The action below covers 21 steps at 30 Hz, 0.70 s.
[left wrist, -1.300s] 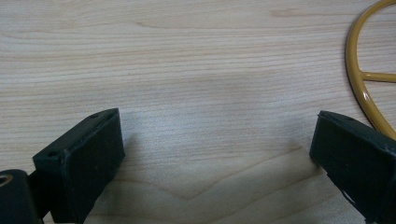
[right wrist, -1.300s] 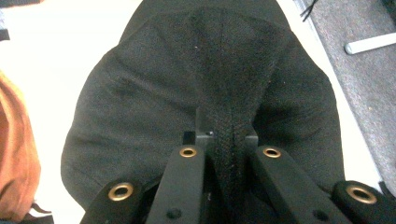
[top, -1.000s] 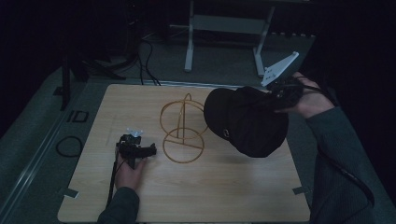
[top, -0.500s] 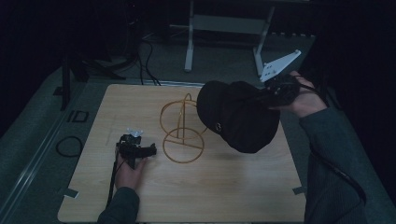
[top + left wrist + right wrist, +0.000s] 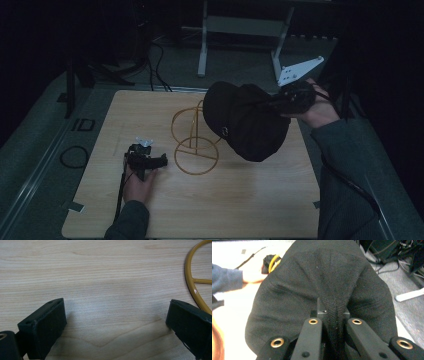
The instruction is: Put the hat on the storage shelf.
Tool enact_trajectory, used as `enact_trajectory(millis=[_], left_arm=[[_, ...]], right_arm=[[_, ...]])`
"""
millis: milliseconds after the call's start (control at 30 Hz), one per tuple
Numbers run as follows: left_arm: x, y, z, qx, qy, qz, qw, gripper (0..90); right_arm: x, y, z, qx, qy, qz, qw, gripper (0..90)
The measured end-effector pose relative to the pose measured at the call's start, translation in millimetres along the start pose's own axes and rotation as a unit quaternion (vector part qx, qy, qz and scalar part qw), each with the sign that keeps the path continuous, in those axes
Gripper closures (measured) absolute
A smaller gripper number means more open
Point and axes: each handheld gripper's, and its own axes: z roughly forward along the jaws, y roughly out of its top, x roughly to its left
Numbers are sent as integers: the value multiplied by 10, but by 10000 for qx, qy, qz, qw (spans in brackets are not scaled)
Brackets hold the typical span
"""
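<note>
A black cap point(image 5: 247, 125) hangs in the air over the right half of the wooden table point(image 5: 250, 200). My right gripper point(image 5: 280, 102) is shut on its back seam, and the right gripper view has the cap point(image 5: 324, 282) pinched between the two jaws of the right gripper point(image 5: 333, 315). A yellow wire stand point(image 5: 192, 142) with a round base ring stands mid-table, just left of the cap and partly behind it. My left gripper point(image 5: 159, 161) rests on the table left of the stand, open and holding nothing. In the left gripper view, bare wood lies between the jaws of the left gripper point(image 5: 115, 322), with the stand's ring point(image 5: 192, 287) at the right.
Beyond the table's far edge stand white metal frame legs point(image 5: 202, 45), with cables on the dark floor. A black cable loop point(image 5: 75, 156) lies off the table's left edge. The person's left hand point(image 5: 249, 277) shows past the cap.
The right gripper has carried the cap a little to the left, closer over the wire stand. The left gripper has stayed where it was.
</note>
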Motion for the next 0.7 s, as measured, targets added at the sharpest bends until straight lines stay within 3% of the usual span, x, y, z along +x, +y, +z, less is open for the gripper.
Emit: enact_trajectory(millis=[233, 700], left_arm=[[0, 0, 0, -1, 1, -1, 10000, 25], [0, 0, 0, 0, 0, 0, 10000, 25]], right_arm=[[28, -65, 65, -472, 20, 47, 9989, 867], [108, 86, 239, -547, 47, -36, 9985, 866]])
